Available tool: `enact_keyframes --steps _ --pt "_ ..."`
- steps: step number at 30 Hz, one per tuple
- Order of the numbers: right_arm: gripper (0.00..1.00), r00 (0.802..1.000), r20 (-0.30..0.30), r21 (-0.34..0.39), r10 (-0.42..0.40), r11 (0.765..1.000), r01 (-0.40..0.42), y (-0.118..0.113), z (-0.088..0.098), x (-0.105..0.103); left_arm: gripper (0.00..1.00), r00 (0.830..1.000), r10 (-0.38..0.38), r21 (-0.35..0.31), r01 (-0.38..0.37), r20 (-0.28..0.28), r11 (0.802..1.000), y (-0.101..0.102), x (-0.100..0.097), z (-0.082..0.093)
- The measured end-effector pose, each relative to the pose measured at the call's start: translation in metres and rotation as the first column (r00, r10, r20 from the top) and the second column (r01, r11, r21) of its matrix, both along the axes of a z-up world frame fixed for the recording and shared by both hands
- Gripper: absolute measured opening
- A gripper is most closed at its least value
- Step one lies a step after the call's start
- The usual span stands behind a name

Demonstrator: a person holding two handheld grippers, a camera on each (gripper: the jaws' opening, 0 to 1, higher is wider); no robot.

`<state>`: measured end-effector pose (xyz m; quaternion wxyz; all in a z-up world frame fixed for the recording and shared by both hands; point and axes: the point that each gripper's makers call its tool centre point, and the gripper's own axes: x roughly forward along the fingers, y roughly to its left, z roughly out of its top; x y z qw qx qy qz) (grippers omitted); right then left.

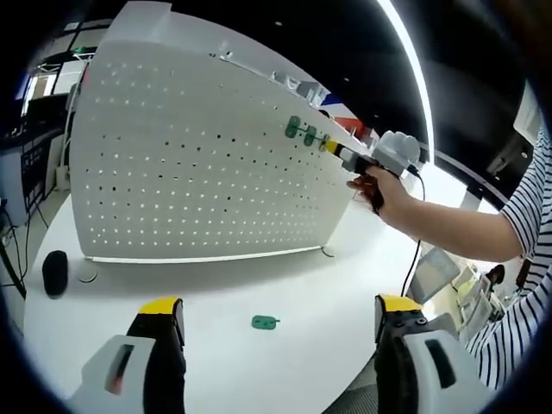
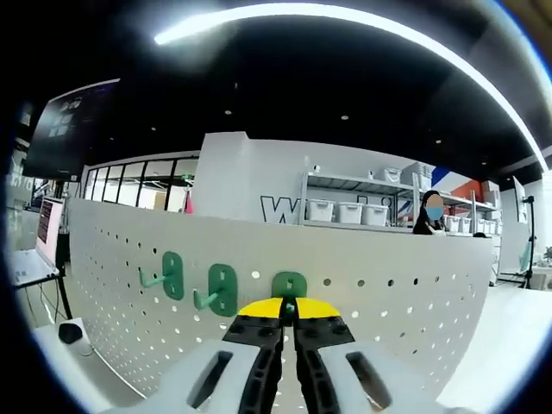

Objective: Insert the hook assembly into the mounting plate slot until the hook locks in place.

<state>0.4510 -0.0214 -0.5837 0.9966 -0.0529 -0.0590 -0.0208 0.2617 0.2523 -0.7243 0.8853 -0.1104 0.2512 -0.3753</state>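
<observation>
A white pegboard plate (image 1: 198, 164) stands upright on the white table (image 1: 259, 285). Two green hooks (image 2: 172, 274) (image 2: 222, 289) hang on the pegboard (image 2: 388, 293). My right gripper (image 2: 290, 308) is shut on a third green hook (image 2: 290, 284), whose back plate lies against the board beside the other two. From the left gripper view, the right gripper (image 1: 332, 148) is held by a person's hand (image 1: 384, 185) at the board's upper right, next to the mounted hooks (image 1: 293, 128). My left gripper (image 1: 279, 310) is open and low over the table. A loose green hook (image 1: 265, 323) lies between its jaws' line, further ahead.
A black round object (image 1: 54, 272) and a small white disc (image 1: 86, 274) sit on the table at the board's left foot. A striped sleeve (image 1: 509, 241) reaches in from the right. Behind the board are shelves with white bins (image 2: 354, 210), a screen (image 2: 47, 226) and a person.
</observation>
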Motion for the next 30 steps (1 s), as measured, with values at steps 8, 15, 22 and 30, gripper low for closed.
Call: enact_keyframes --steps 8,15,22,30 --pt "0.0 1.0 -0.001 -0.002 0.008 1.0 -0.008 0.0 0.0 0.0 0.93 1.0 0.01 0.022 -0.009 -0.021 1.0 0.004 0.0 -0.009" --pt "0.03 0.999 -0.033 0.014 0.029 0.999 -0.029 0.001 0.001 -0.004 0.93 0.999 0.016 0.036 -0.014 -0.044 0.999 0.008 -0.006 -0.018" --pt "0.14 0.998 -0.009 0.016 0.058 0.998 -0.058 0.011 0.018 -0.016 0.92 0.999 0.016 0.054 -0.013 -0.049 0.998 0.011 -0.012 -0.021" --pt "0.18 0.997 0.02 0.03 0.077 0.997 -0.077 0.008 0.037 -0.038 0.92 0.998 0.021 0.054 -0.018 -0.051 0.998 0.012 -0.018 -0.023"
